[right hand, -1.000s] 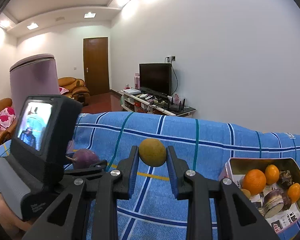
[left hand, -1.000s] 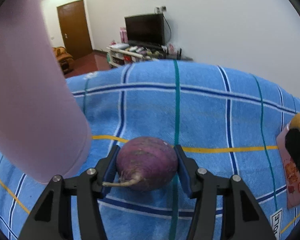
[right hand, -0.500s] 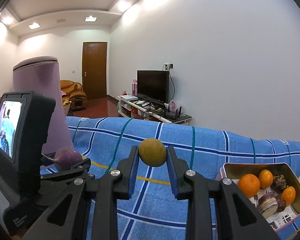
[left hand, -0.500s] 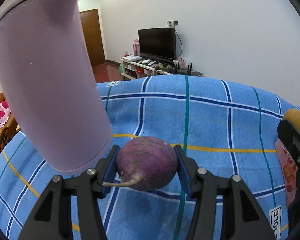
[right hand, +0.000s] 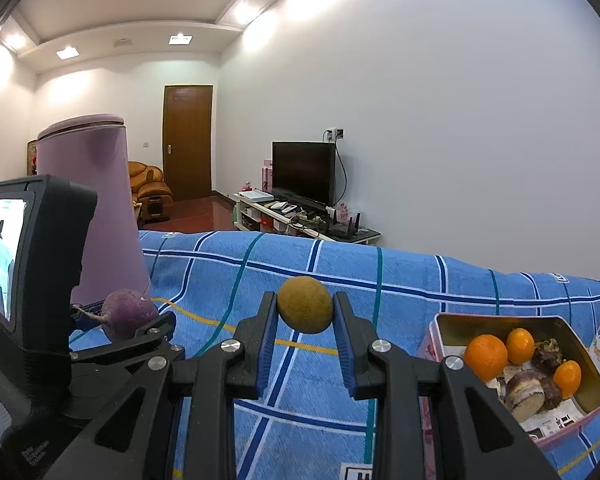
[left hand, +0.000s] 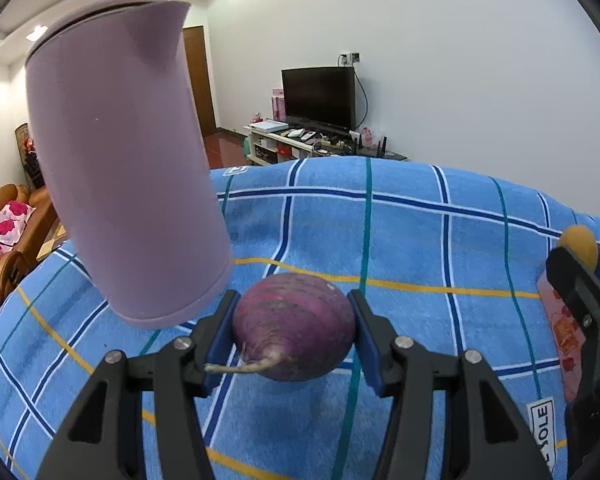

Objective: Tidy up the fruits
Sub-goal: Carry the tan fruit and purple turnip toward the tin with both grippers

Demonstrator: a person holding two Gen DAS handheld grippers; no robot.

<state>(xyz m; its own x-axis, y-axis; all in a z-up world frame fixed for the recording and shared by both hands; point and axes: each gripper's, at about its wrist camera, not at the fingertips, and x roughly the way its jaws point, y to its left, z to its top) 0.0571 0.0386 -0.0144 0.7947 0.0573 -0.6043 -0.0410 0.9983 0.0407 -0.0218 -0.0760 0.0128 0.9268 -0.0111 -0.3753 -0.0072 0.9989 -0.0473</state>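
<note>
From the left wrist, the left gripper (left hand: 294, 330) is grasping a purple turnip (left hand: 294, 326) above the blue checked cloth (left hand: 420, 240), its root trailing near-left; a lilac kettle (left hand: 124, 168) is standing just far-left of it.

From the right wrist, the right gripper (right hand: 305, 312) is clenching a small brownish-yellow fruit (right hand: 305, 310) over the cloth, while the pink tin (right hand: 500, 322) at near right is holding oranges (right hand: 486, 356) and dark pieces

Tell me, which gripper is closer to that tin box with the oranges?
Right. The right gripper, holding a yellowish fruit, is just beside the tin box; the left gripper, holding a purple root, is farther away.
</note>
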